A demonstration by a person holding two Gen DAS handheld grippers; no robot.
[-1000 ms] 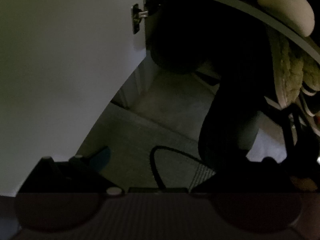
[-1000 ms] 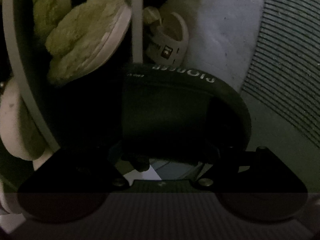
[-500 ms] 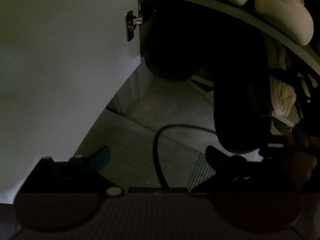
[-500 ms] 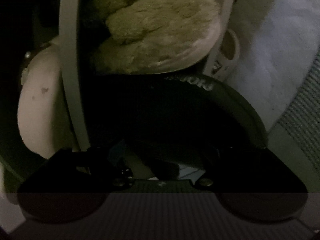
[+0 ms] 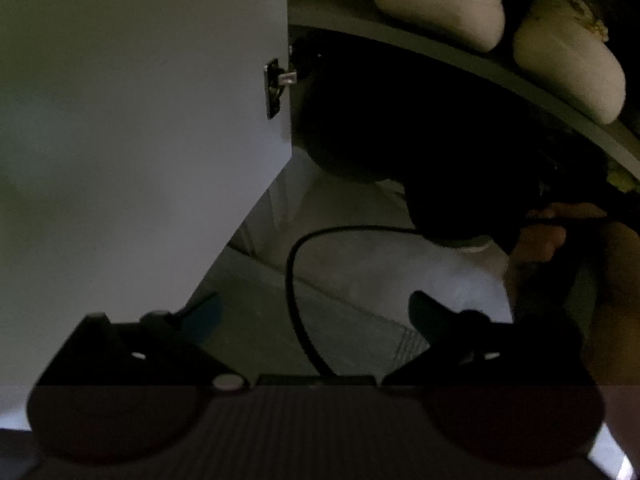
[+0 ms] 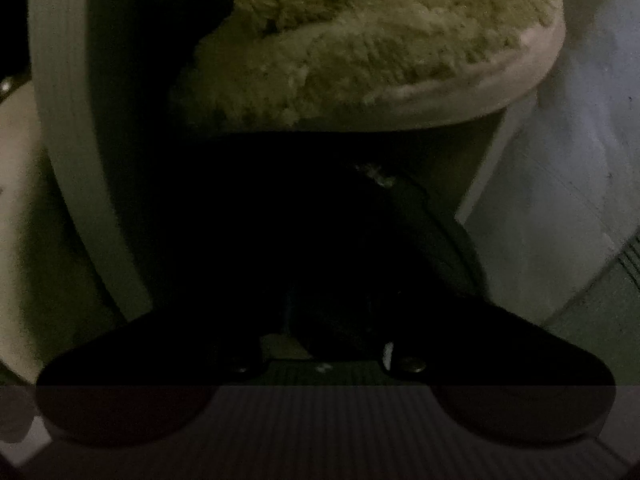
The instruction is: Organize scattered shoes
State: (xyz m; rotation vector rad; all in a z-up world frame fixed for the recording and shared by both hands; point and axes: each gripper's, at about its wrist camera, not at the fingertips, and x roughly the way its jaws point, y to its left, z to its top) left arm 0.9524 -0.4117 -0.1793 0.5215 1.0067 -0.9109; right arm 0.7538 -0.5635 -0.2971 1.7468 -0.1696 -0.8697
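The right gripper [image 6: 320, 248] pushes the black slide sandal [image 6: 304, 216] into the cabinet's lower shelf, just beneath the fluffy slipper [image 6: 380, 52]; whether its jaws are clamped cannot be told. The left gripper [image 5: 316, 320] hangs released. Best slide it level, clear of the shelf edge [image 6: 72, 160].

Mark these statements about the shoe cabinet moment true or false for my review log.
1. Two pale shoes sit on the shelf above a dark compartment. True.
2. The left gripper holds a shoe. False: its jaws stand apart with nothing between them.
3. The white cabinet door stands open, its hinge exposed. True.
4. The fuzzy slipper in the right wrist view is bright red. False: it is a yellowish green with a pale sole.
5. The right gripper holds a black slide at the dark compartment. True, though the dim light hides the grip itself.
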